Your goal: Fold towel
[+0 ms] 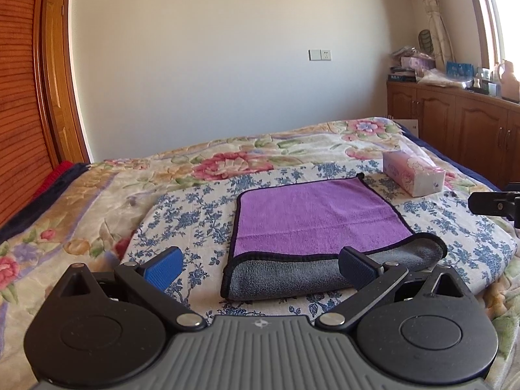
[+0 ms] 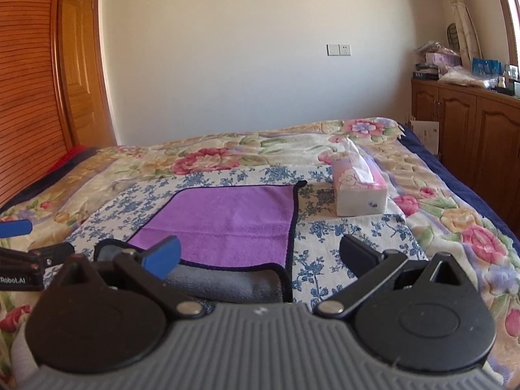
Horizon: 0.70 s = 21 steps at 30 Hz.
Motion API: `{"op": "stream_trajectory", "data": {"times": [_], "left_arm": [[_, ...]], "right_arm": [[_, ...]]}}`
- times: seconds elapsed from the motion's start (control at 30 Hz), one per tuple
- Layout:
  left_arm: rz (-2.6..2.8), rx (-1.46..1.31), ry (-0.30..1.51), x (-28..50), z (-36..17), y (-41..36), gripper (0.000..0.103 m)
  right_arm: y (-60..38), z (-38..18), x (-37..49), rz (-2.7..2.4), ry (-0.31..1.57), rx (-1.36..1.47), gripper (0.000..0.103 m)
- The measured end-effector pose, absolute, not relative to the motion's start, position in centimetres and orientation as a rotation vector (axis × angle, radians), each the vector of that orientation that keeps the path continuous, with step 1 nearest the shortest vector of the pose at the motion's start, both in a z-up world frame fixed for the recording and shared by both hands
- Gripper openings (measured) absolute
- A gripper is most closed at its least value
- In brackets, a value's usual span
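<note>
Hovering low at the near edge of the bed, the left gripper [image 1: 260, 268] and right gripper [image 2: 260, 256] both had jaws spread wide, holding nothing. The towel [image 1: 315, 214] lay flat on the blue-flowered cloth [image 1: 191, 217], purple face up, its near edge rolled back to show grey; one fold looked made, probably more remained. A tissue box [image 2: 359, 191] stood just beyond the towel's far right corner, clear of it. The floral bedspread [image 1: 81, 195] held nothing else nearby.
</note>
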<state>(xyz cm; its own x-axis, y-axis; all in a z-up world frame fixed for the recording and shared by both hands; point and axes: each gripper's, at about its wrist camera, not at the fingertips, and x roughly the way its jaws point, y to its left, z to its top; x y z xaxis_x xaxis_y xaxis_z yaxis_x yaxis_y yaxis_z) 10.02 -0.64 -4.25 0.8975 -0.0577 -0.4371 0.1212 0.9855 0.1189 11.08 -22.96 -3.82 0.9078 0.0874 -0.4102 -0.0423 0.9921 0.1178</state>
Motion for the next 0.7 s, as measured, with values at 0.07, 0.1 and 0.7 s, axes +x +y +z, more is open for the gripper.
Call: {"op": "stream_trajectory", "data": {"times": [0.07, 0.1, 0.7], "left_arm": [[-0.093, 0.141, 0.456, 10.5, -4.6, -0.5, 0.103], [-0.093, 0.141, 0.46, 10.8, -4.7, -0.3, 0.103], [-0.09, 0.096, 0.524, 15.7, -7.1, 1.8, 0.101]], "right_arm": [[-22.8, -4.0, 11.3, 0.072, 0.433, 0.099, 0.103], [-22.7, -4.0, 11.4, 0.075, 0.436, 0.093, 0.103], [-21.3, -5.6, 15.5, 0.154, 0.502, 0.001, 0.103]]}}
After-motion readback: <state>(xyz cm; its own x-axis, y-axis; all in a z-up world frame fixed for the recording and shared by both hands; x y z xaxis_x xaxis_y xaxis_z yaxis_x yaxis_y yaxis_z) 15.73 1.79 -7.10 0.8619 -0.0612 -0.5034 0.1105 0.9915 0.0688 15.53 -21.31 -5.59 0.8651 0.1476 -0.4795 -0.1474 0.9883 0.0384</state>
